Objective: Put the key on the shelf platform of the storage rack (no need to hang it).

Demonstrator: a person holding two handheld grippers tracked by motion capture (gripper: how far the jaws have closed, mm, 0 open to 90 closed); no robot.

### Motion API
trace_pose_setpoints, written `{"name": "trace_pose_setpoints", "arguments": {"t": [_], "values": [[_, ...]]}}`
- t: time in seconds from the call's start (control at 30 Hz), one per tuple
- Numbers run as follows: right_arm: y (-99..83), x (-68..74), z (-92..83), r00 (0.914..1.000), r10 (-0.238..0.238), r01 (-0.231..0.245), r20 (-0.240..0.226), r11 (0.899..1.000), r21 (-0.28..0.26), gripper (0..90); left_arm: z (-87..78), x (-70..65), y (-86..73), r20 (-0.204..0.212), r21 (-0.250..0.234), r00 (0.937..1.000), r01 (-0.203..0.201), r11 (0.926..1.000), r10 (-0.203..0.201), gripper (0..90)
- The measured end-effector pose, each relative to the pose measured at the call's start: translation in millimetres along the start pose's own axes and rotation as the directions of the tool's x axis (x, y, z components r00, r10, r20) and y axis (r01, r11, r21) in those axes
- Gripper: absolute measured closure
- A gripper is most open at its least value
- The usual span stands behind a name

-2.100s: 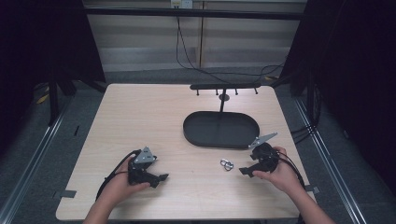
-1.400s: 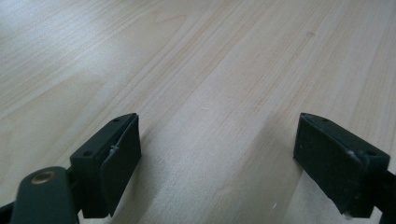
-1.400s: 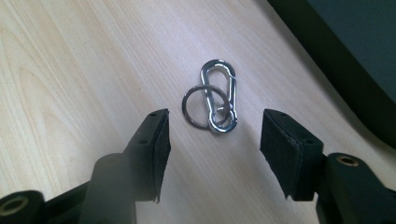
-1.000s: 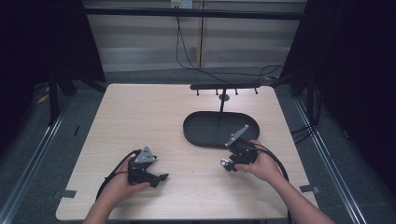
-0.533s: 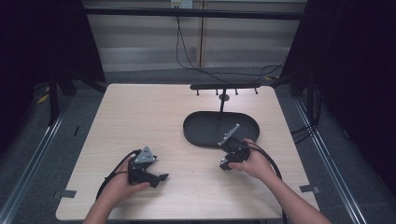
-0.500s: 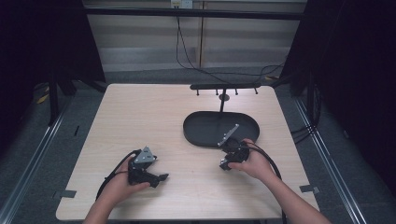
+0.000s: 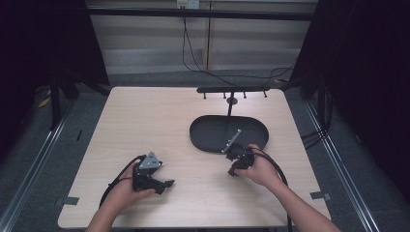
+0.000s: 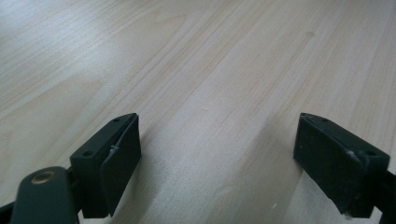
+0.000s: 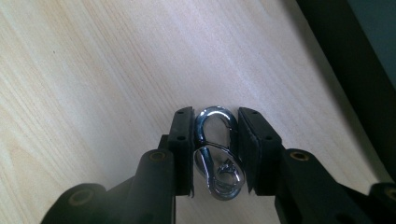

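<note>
The right gripper (image 9: pixel 215 154) has just been closing, and its two black jaws now press on either flank of a small shiny silver metal snap hook (image 9: pixel 217 156), which lies flat on the pale wooden table (image 7: pixel 154 121). In the high view that gripper (image 7: pixel 235 164) sits at about five o'clock from the table's middle, just beside the near rim of the black oval tray (image 7: pixel 205 133) and below the black hanger stand with small pegs (image 7: pixel 232 90) at twelve o'clock. In the right gripper view, the hook's long axis runs along the jaws, from six to twelve o'clock, with the rounded bend pointing to twelve, away from the hand, and the bulkier swivel end toward six, deep between the pads. The left gripper (image 8: pixel 219 158) rests well apart at about seven o'clock, wide open with nothing between its jaws but bare wood. The risk, as I judge it, lies in the grip: the pads meet smooth, curved metal on narrow sides, so the hook could twist or squirt out on lifting, and any loose swivel part might swing. A tilted lift could also drag it across the table or knock it against the tray rim.
</note>
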State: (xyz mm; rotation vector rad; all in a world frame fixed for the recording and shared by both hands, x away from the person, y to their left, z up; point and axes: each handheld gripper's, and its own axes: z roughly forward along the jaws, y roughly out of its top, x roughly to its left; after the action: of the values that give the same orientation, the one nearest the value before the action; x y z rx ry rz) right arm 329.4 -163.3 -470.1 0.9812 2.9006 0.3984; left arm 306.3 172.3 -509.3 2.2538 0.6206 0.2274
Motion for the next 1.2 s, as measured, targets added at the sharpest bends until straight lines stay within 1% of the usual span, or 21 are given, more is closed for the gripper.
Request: {"name": "trace_pose_setpoints", "arguments": {"t": [0.03, 0.23, 0.27, 0.3, 0.33, 0.47, 0.57, 0.67, 0.7, 0.73, 0.83, 0.9, 0.93, 0.97, 1.03, 1.07, 1.13, 1.2], "values": [[-0.2, -0.2, -0.2, 1.0000, -0.004, 0.004, 0.002, 1.000, 0.001, 68.3, 0.1, -0.2, 0.0, 0.000, -0.002, 1.0000, 0.003, 1.0000, -0.003, 14.7], [-2.5, -2.6, -3.2, 0.9998, 0.011, -0.011, -0.015, 1.000, -0.008, 68.3, 0.0, 0.0, 0.0, 0.000, 0.000, 1.0000, 0.000, 1.0000, 0.000, 14.7], [-3.4, -3.9, -7.1, 0.9994, 0.027, -0.027, -0.024, 1.000, -0.016, 68.3, 0.0, 0.0, 0.0, 0.000, 0.000, 1.0000, 0.000, 1.0000, 0.000, 14.7], [-3.7, -5.1, -8.4, 0.9994, 0.024, -0.024, -0.023, 0.999, -0.022, 68.3, 0.0, 0.1, 0.0, 0.000, 0.000, 1.0000, -0.001, 1.0000, 0.001, 14.7], [-3.9, -5.4, -10.7, 0.9989, 0.039, -0.040, -0.028, 0.999, -0.021, 68.3, 0.0, 0.1, 0.0, 0.000, 0.000, 1.0000, -0.001, 1.0000, 0.001, 14.7], [-6.1, -10.3, -17.5, 0.9987, 0.040, -0.041, -0.031, 0.999, -0.034, 68.3, 0.0, -0.1, 0.0, 0.000, 0.000, 1.0000, 0.001, 1.0000, -0.001, 14.7], [-6.8, -11.9, -21.5, 0.9976, 0.058, -0.060, -0.038, 0.998, -0.037, 68.3, 0.1, -0.1, 0.0, 0.000, -0.002, 1.0000, 0.002, 1.0000, -0.002, 14.7], [-6.9, -12.3, -23.3, 0.9977, 0.057, -0.059, -0.037, 0.998, -0.034, 68.3, 0.0, 0.0, 0.0, 0.000, 0.000, 1.0000, 0.000, 1.0000, 0.000, 14.7], [-6.9, -14.1, -25.0, 0.9984, 0.045, -0.047, -0.034, 0.998, -0.041, 68.3, 0.1, -0.1, 0.0, 0.000, -0.002, 1.0000, 0.003, 1.0000, -0.003, 14.7], [-6.4, -13.7, -26.2, 0.9978, 0.057, -0.058, -0.034, 0.998, -0.036, 68.3, 0.0, 0.1, 0.0, 0.000, 0.000, 1.0000, -0.001, 1.0000, 0.001, 14.7], [-5.5, -14.9, -29.5, 0.9979, 0.058, -0.059, -0.030, 0.997, -0.039, 68.3, 0.0, 0.0, 0.0, 0.000, 0.000, 1.0000, 0.000, 1.0000, 0.000, 14.7], [-5.0, -16.3, -31.4, 0.9984, 0.051, -0.052, -0.026, 0.998, -0.044, 68.3, 0.0, 0.0, 0.0, 0.000, 0.000, 1.0000, 0.000, 1.0000, 0.000, 14.7], [-4.4, -16.3, -32.9, 0.9978, 0.061, -0.062, -0.027, 0.997, -0.037, 68.3, 0.0, 0.1, 0.0, 0.000, 0.000, 1.0000, -0.001, 1.0000, 0.001, 14.7], [-4.2, -17.2, -33.5, 0.9982, 0.054, -0.055, -0.026, 0.998, -0.038, 68.3, 0.1, -0.1, 0.0, 0.000, -0.002, 1.0000, 0.002, 1.0000, -0.002, 14.7], [-3.2, -18.0, -35.7, 0.9978, 0.061, -0.062, -0.024, 0.998, -0.031, 68.3, 0.0, 0.0, 0.0, 0.000, 0.000, 1.0000, 0.000, 1.0000, 0.000, 14.7], [-2.9, -19.4, -36.2, 0.9982, 0.054, -0.055, -0.027, 0.998, -0.037, 68.3, 0.0, 0.0, 0.0, 0.000, 0.000, 1.0000, 0.000, 1.0000, 0.000, 14.7], [-1.5, -19.8, -38.3, 0.9975, 0.066, -0.067, -0.024, 0.997, -0.030, 68.3, 0.0, 0.0, 0.0, 0.000, 0.000, 1.0000, 0.000, 1.0000, 0.000, 14.7], [-0.6, -21.1, -40.3, 0.9980, 0.060, -0.061, -0.020, 0.998, -0.032, 68.3, 0.0, 0.0, 0.0, 0.000, 0.000, 1.0000, 0.000, 1.0000, 0.000, 14.7]]}}
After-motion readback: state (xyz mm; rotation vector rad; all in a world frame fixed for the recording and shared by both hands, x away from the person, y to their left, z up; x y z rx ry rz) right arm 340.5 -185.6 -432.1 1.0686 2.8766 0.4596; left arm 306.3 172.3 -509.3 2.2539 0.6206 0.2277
